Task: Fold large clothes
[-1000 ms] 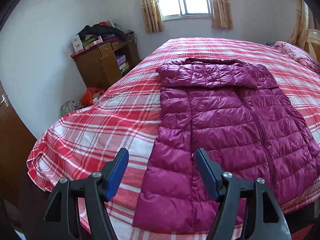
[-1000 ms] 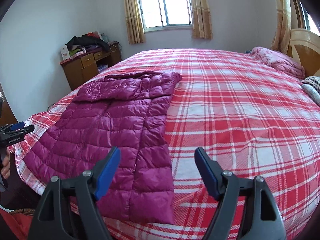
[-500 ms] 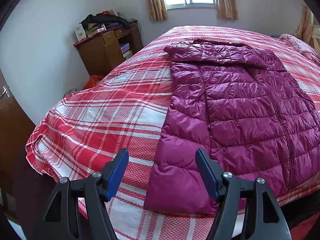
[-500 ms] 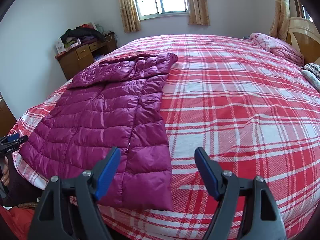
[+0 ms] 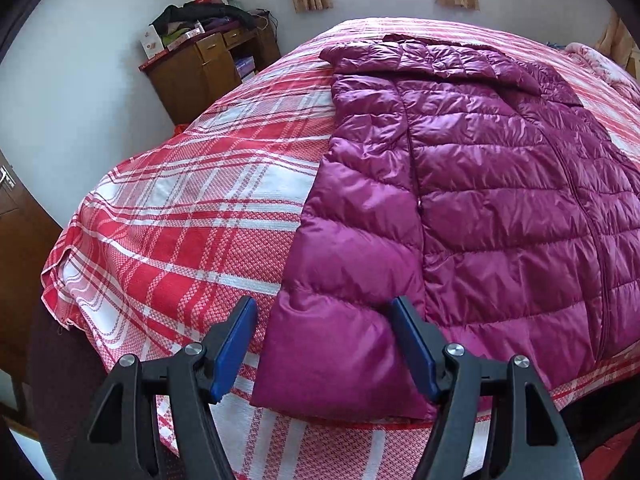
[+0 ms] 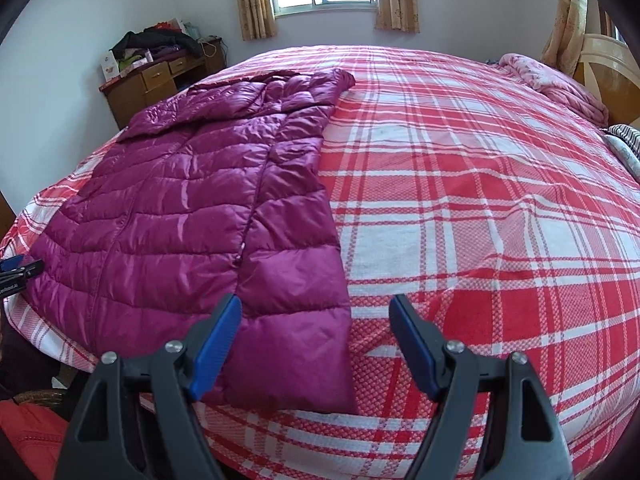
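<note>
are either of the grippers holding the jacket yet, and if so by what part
No, nothing is held. The left gripper and right gripper both stand open above the near hem corners of the purple jacket, with no pad pressing on the fabric.

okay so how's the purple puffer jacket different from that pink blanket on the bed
The purple puffer jacket lies spread flat near the foot of the bed; the pink blanket sits bunched up by the headboard. The jacket is deep magenta and shiny; the blanket is pale pink and matte. The jacket covers far more of the bed. Both rest on the red plaid cover.
</note>
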{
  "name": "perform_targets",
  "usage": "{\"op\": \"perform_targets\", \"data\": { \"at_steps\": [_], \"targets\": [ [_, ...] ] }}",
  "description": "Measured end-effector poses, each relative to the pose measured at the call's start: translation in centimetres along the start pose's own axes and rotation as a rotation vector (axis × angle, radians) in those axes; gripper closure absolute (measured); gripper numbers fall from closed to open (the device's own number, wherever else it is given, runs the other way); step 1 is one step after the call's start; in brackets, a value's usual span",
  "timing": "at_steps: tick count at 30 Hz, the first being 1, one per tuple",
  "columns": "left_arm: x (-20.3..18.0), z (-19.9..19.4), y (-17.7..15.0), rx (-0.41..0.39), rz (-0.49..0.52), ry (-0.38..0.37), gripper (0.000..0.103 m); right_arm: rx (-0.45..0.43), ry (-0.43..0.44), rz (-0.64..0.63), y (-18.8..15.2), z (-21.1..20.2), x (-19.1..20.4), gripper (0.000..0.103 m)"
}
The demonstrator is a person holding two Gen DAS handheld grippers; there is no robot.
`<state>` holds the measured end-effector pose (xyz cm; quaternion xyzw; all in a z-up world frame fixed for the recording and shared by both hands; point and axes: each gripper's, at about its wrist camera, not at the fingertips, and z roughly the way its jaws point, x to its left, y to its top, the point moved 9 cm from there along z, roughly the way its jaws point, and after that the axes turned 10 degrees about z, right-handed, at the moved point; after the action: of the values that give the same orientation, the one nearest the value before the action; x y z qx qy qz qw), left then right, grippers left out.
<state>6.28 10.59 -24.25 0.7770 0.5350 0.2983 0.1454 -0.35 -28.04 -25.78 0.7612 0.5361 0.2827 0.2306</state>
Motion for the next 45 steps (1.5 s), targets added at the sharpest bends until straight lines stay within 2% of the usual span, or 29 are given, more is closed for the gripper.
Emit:
{"op": "perform_targets", "data": {
  "at_steps": [5,9,12,13,17,19,20,24,26,30,31,35,38,41,43,45],
  "targets": [
    [-0.2,0.0,-0.1,-0.006,0.017,0.028,0.033,0.003,0.001,-0.028,-0.4,0.3,0.3,0.024],
    [-0.3,0.0,-0.2,-0.010,0.017,0.041,0.033,0.027,0.046,-0.027,-0.7,0.5,1.1,0.024],
    [-0.3,0.1,-0.2,-0.016,0.023,0.048,0.033,0.024,0.033,-0.071,-1.2,0.6,1.9,0.024],
    [-0.3,0.1,-0.2,-0.017,0.024,0.048,0.033,0.023,0.029,-0.084,-1.3,0.7,2.1,0.026],
    [-0.2,-0.1,-0.1,-0.026,0.011,0.022,0.034,0.035,0.051,-0.118,-1.6,0.7,2.9,0.051],
    [-0.3,-0.2,0.0,-0.032,0.015,0.015,0.039,0.044,0.067,-0.118,-1.7,0.7,3.2,0.054],
    [-0.5,-0.3,0.0,-0.034,0.020,0.014,0.043,0.047,0.072,-0.109,-1.7,0.8,3.2,0.054],
    [-0.8,-0.3,0.0,-0.032,0.037,0.030,0.043,0.063,0.125,-0.061,-1.5,0.8,3.3,0.047],
    [-0.7,-0.2,0.0,-0.029,0.034,0.032,0.043,0.074,0.157,-0.040,-1.4,0.8,3.6,0.036],
    [-0.8,-0.2,0.0,-0.022,0.037,0.041,0.043,0.069,0.130,-0.081,-1.6,1.2,4.2,0.036],
    [-0.8,-0.2,0.0,-0.022,0.038,0.042,0.043,0.062,0.118,-0.099,-1.6,1.2,4.4,0.038],
    [-0.9,-0.1,0.0,-0.023,0.046,0.051,0.043,0.059,0.089,-0.145,-1.9,1.2,4.4,0.071],
    [-0.9,-0.1,0.0,-0.024,0.049,0.053,0.043,0.067,0.114,-0.129,-1.8,1.2,4.5,0.082],
    [-0.9,-0.2,0.0,-0.026,0.050,0.055,0.046,0.061,0.120,-0.131,-1.9,1.1,4.6,0.086],
    [-0.7,-0.3,0.1,-0.037,0.052,0.069,0.056,0.070,0.144,-0.119,-1.8,0.9,4.7,0.088],
    [-0.6,-0.7,0.4,-0.059,0.053,0.059,0.080,0.070,0.165,-0.110,-1.6,0.4,4.9,0.089]
  ]
}}
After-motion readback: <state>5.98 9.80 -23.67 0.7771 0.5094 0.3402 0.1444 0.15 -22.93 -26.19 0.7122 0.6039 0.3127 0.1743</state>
